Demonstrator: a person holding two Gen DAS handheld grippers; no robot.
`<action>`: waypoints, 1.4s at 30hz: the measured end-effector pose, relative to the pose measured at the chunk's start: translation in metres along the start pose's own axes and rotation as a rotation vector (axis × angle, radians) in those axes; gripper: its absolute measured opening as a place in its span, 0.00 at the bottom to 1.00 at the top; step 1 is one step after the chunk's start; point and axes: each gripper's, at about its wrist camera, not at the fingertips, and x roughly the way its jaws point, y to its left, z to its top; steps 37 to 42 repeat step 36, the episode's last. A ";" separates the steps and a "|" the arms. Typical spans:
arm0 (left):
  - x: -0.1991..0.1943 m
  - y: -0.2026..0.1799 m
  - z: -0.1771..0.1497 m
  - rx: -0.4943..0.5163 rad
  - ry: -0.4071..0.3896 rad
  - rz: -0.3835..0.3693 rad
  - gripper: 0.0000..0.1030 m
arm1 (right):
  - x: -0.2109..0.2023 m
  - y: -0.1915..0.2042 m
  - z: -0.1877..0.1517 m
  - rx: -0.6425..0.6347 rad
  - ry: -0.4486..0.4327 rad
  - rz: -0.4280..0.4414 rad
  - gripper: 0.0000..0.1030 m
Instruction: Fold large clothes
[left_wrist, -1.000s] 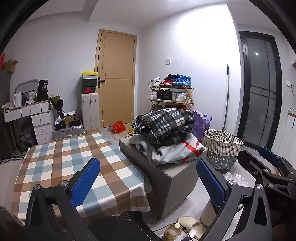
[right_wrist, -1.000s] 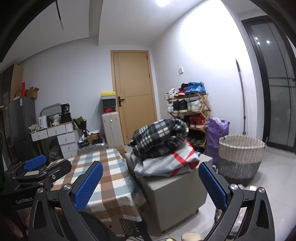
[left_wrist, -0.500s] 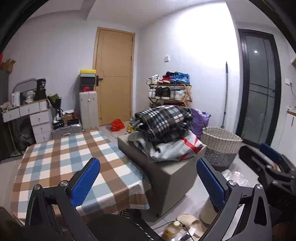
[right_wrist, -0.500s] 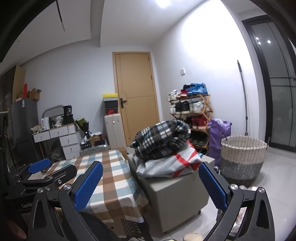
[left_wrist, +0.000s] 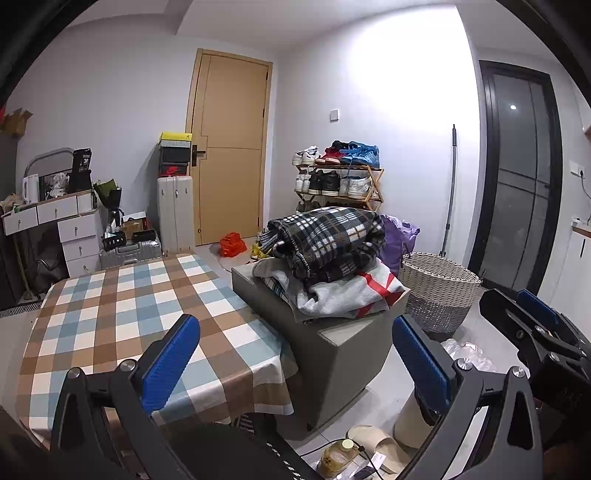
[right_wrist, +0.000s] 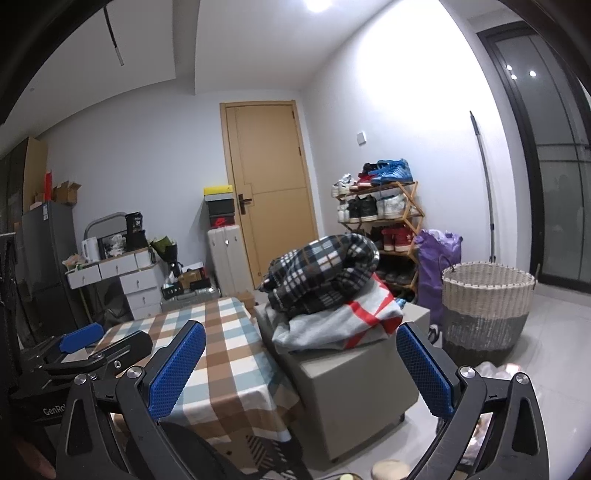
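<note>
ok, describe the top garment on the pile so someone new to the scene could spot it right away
Find the checked table; the grey box ottoman stands at its right edge with a clothes pile on top. The plaid fleece garment is the uppermost, a rolled dark bundle in black, white and tan checks, unlike the light grey garment with red stripes beneath it.
</note>
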 end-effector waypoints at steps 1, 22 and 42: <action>0.000 0.000 0.000 0.002 -0.001 -0.001 0.99 | -0.001 0.001 0.000 -0.001 0.000 0.000 1.00; 0.001 -0.001 0.001 0.005 0.010 -0.012 0.99 | -0.003 -0.005 0.001 0.060 0.009 0.021 1.00; 0.007 -0.002 0.001 -0.017 0.010 -0.007 0.99 | -0.001 -0.001 -0.003 0.048 0.011 0.018 1.00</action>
